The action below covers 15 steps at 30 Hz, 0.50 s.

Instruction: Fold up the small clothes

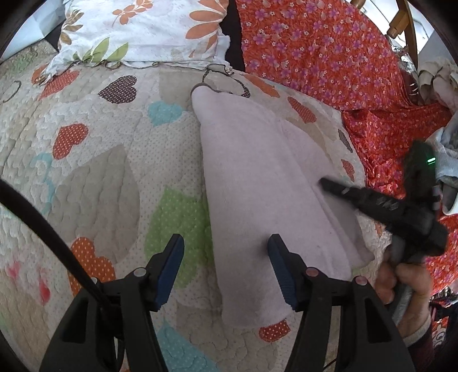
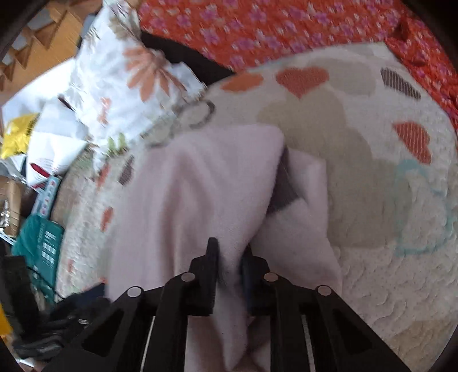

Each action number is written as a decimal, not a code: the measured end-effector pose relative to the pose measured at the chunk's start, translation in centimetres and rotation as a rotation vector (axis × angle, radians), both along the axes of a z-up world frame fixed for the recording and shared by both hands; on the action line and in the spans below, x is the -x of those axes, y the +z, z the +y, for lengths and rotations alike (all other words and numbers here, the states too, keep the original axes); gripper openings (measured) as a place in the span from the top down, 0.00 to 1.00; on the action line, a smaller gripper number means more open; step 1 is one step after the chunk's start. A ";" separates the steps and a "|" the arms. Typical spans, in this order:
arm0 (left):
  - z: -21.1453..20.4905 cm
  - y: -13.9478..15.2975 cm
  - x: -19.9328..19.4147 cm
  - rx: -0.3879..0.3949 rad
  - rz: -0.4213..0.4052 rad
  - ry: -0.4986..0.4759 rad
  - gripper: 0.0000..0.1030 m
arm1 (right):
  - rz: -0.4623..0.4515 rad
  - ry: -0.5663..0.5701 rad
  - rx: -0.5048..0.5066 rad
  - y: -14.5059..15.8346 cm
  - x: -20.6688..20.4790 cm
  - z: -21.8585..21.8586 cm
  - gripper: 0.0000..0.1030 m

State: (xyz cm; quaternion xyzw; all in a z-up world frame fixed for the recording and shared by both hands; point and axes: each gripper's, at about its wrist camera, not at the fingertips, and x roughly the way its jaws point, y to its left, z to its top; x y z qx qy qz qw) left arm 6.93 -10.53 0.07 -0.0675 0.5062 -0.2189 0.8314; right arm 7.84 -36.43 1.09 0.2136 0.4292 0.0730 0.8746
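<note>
No readable brand or label anywhere; teal box (image 2: 38,246) off the quilt's left edge carries white print, too blurred to read. Yellow bag (image 2: 18,134) beside it also illegible.

Pale pink fleece garment (image 1: 257,183) lying lengthwise on heart-patterned quilt (image 1: 94,160), roughly mid-quilt, partly folded, one layer lapped over another along its right side. Far narrow end near the quilt's top edge, just below floral pillow (image 1: 143,31). Near end reaching toward the quilt's bottom edge.

Left gripper (image 1: 226,251) hovering over the garment's near left edge, jaws apart, nothing between the blue pads (image 1: 171,269); no contact visible.

Right gripper (image 2: 229,257) clamped on a bunched fold of the pink garment (image 2: 200,186), fabric pinched between the two fingers and draping down past them. In the left view, right gripper (image 1: 325,181) coming in from the right side, tip on the garment's lapped layer, held by a hand (image 1: 406,289) with a dark sleeve cuff.

Red floral fabric (image 1: 329,54) heaped along the quilt's right and top-right edge, touching it. Wooden chair frame (image 1: 400,23) behind. Black cable (image 1: 45,229) crossing the left view's lower left corner. Grey chain-like trim (image 1: 217,77) at the garment's far end. Right view motion-blurred.
</note>
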 end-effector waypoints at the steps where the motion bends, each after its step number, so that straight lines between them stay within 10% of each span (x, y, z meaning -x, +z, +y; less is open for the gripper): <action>1: -0.2 0.0 -0.1 0.002 0.001 -0.005 0.41 | -0.032 -0.017 0.052 1.1 0.1 -0.1 0.88; 8: -3.4 -1.8 0.2 -0.031 0.041 -0.085 0.36 | 0.005 -0.151 0.336 0.5 -0.3 -2.3 0.93; 15: -5.2 -2.5 1.7 -0.164 -0.016 -0.157 0.32 | 0.053 -0.194 0.128 0.2 0.5 -6.0 0.72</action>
